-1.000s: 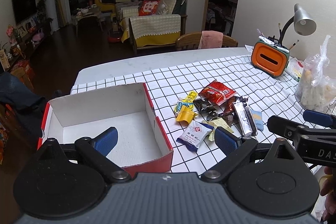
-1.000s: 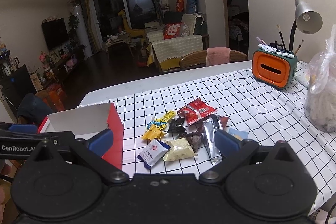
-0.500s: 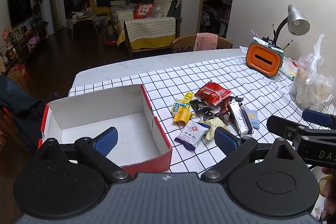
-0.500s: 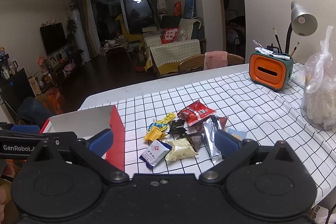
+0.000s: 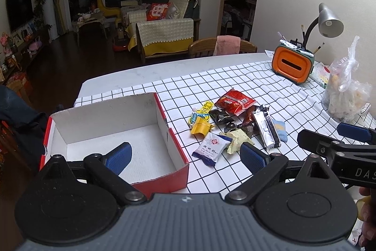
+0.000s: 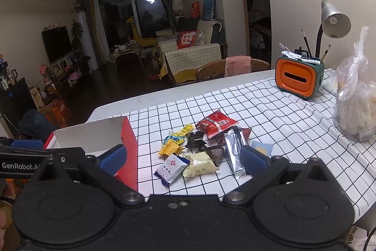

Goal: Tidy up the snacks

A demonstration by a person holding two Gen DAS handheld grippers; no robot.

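Both tools rose; left view shows box (image 5: 150, 140) floor.

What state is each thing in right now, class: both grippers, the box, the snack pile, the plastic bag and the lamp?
Left gripper: open, holding nothing.
Right gripper: open, holding nothing.
Box: open-topped, no snacks inside.
Snack pile: loose on the tablecloth beside the box.
Plastic bag: knotted shut, upright.
Lamp: bent downward; lit or not, unclear.

"GenRobot.A…" on left gripper (image 6: 25, 165); "DAS…" on right gripper (image 5: 362, 172); "FOW…" on cloth (image 6: 352, 235), cut off.
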